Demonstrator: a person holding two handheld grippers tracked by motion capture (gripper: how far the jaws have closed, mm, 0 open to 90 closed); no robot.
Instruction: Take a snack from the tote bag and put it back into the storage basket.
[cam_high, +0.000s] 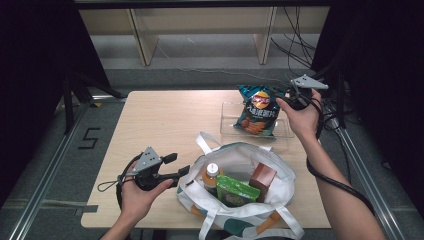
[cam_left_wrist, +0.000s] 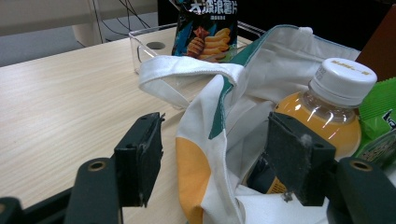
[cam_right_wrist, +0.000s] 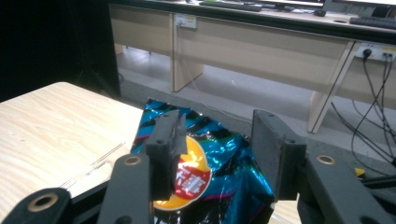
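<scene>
- The left tool (cam_high: 176, 166) sits at lower left of the high view, held in the left hand (cam_high: 137, 192), with its jaws wide apart and pointing right at the tote (cam_high: 239, 161).
- In the left tool's own view (cam_left_wrist: 212, 161) the tote's white, orange and teal rim (cam_left_wrist: 205, 154) runs up between the two jaws. Neither jaw clearly touches the cloth.
- Inside the tote (cam_left_wrist: 261, 60), right of centre in that view, stands a juice bottle (cam_left_wrist: 327, 112) with a white cap, close behind the right-hand jaw.
- From above, the bottle (cam_high: 212, 176) stands at the left of the tote's mouth, a green pack (cam_high: 235, 191) is in the middle and a brown box (cam_high: 262, 181) is at the right.
- The right tool (cam_high: 286, 96) is at upper right of the high view, held in the right hand (cam_high: 302, 116), at the top right edge of a chip bag (cam_high: 257, 111).
- The bag stands upright in a clear tray (cam_high: 229, 120) at the far right of the tabletop (cam_high: 160, 120).
- In the right tool's view (cam_right_wrist: 219, 144) the bag's blue top (cam_right_wrist: 224, 154) lies between the jaws, which are part way open. I cannot tell whether they are touching the foil.
- The tray (cam_left_wrist: 140, 44) and bag (cam_left_wrist: 205, 28) also appear at the top of the left tool's view, well beyond the tote.
</scene>
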